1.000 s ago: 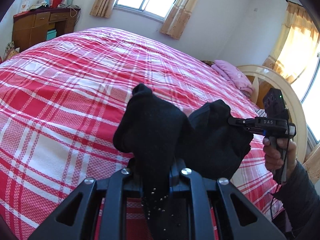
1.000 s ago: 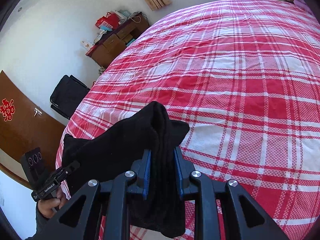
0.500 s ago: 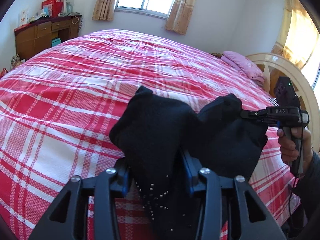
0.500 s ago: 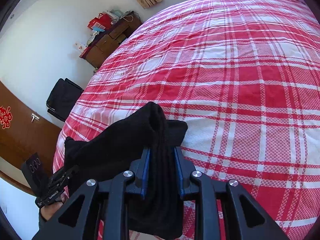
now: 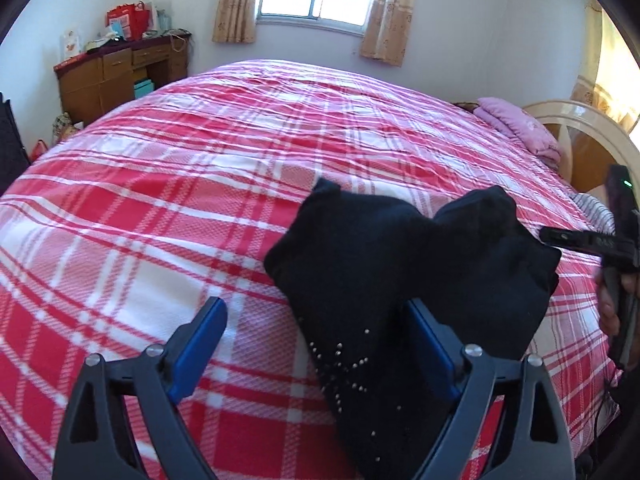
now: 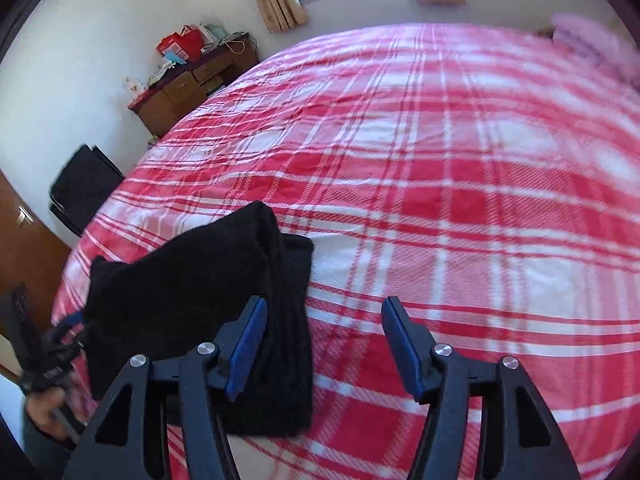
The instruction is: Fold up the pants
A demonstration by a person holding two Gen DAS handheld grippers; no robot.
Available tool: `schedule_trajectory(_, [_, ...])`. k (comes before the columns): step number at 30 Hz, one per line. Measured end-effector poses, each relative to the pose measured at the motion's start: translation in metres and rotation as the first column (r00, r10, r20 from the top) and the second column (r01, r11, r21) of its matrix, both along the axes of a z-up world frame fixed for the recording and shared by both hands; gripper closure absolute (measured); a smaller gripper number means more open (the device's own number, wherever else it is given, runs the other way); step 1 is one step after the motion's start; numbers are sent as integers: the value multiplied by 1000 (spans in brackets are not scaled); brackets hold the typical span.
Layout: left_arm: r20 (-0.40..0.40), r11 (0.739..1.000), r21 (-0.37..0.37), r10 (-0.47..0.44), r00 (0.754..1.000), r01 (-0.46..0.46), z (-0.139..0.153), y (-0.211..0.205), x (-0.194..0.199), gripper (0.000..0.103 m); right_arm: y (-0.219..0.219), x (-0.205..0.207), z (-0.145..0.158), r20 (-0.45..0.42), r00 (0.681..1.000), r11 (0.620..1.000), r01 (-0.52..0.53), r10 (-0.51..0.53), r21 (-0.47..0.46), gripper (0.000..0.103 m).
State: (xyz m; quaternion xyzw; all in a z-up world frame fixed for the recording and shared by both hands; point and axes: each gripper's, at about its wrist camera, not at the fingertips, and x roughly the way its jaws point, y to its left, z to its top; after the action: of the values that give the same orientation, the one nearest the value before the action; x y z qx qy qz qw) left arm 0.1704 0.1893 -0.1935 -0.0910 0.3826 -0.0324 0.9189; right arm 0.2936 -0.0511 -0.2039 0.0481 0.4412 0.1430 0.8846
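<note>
With both my grippers spread wide, left gripper (image 5: 316,330) and right gripper (image 6: 324,332) grip nothing; the black pants (image 5: 400,280) sit bunched at the near edge of the plaid bed (image 5: 240,140), cloth brushing one pad of each. Looks like a release step. Next: regrasp an edge, flatten.

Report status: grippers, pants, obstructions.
Left gripper open, right gripper open. Black pants bunched on the plaid bed, against both grippers' inner fingers. Nothing in the way.
</note>
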Motion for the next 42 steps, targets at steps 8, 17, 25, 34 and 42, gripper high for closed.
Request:
schedule_trajectory(8, [59, 998, 42, -38, 998, 36, 29, -16, -28, 6, -26, -82, 35, 107, 994, 993, 24, -11, -116, 41])
schedule_trajectory(17, [124, 994, 71, -88, 988, 80, 55, -40, -58, 4, -35, -153, 68, 208, 978, 992, 44, -18, -121, 37])
schedule_trajectory(25, [184, 991, 91, -117, 976, 102, 68, -56, -70, 2, -25, -183, 102, 339, 941, 987, 69, -16, -143, 35])
schedule_trajectory(34, [213, 988, 121, -116, 970, 91, 73, -56, -75, 1, -9, -192, 100, 346, 938, 985, 43, 18, -168, 35])
schedule_trajectory(42, [221, 990, 115, -106, 970, 82, 73, -53, -75, 1, -7, -193, 98, 350, 937, 986, 33, 26, -163, 35])
